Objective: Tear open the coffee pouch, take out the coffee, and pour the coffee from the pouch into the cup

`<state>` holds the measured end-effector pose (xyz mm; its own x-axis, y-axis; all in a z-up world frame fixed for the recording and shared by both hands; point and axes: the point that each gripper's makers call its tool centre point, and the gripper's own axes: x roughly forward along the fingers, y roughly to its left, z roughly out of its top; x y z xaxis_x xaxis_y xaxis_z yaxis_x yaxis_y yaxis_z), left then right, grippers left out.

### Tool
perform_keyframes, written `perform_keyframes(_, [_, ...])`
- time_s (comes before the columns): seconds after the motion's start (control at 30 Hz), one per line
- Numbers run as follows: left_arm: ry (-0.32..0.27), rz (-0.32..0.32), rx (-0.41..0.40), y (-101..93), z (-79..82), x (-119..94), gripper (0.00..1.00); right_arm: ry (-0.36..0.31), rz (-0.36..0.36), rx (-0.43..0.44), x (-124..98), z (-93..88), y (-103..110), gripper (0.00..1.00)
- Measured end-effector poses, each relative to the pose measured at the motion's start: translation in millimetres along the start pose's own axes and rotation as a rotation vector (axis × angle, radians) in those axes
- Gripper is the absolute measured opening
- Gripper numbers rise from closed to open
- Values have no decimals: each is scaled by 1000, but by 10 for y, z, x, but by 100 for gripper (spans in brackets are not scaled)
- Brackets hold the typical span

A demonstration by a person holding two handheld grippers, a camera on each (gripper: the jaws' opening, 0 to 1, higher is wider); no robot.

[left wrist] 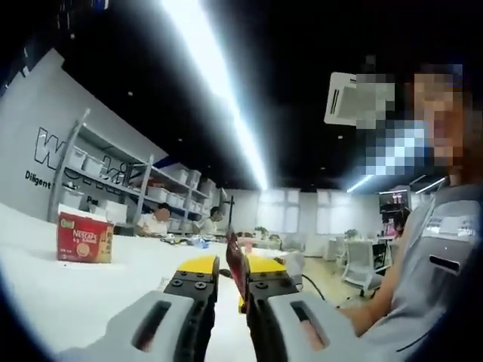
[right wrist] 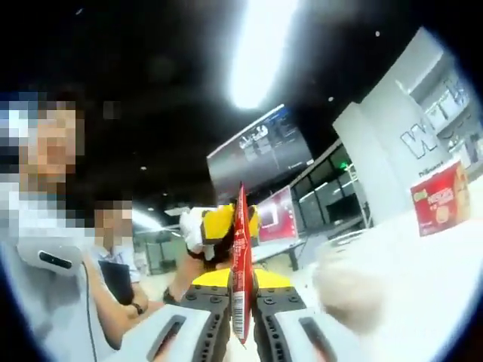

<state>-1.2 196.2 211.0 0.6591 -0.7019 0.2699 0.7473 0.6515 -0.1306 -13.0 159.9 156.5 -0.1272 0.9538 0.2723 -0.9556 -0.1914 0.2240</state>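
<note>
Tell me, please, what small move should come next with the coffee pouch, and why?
Probably pull the two grippers apart to tear it: the right gripper is shut on the red pouch, edge-on, and the left gripper pinches its other end, so both ends look held.

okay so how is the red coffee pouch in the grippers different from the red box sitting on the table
The coffee pouch is thin and flat, seen edge-on; the red box is a squat block. The pouch is held up off the white table, clamped between the right gripper's jaws, with the left gripper at its edge; the box rests on the table by itself, farther back. The box shows Nescafe lettering; the pouch's print cannot be read. Both are red.
</note>
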Motion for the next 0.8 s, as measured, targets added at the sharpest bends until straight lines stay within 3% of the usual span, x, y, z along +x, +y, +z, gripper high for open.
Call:
perform_keyframes(0.27, [-29, 27, 9, 78, 51, -28, 19, 34, -63, -52, -228, 185, -197, 10])
perform_keyframes(0.47, [-4, 42, 21, 130, -6, -15, 19, 172, -125, -94, -446, 238, -495, 10])
perform_keyframes(0.57, [3, 41, 26, 126, -15, -19, 19, 224, -120, -116, -492, 248, -522, 10])
perform_keyframes(0.8, [-15, 44, 35, 131, 70, -81, 19, 424, -143, -160, -589, 251, -699, 10])
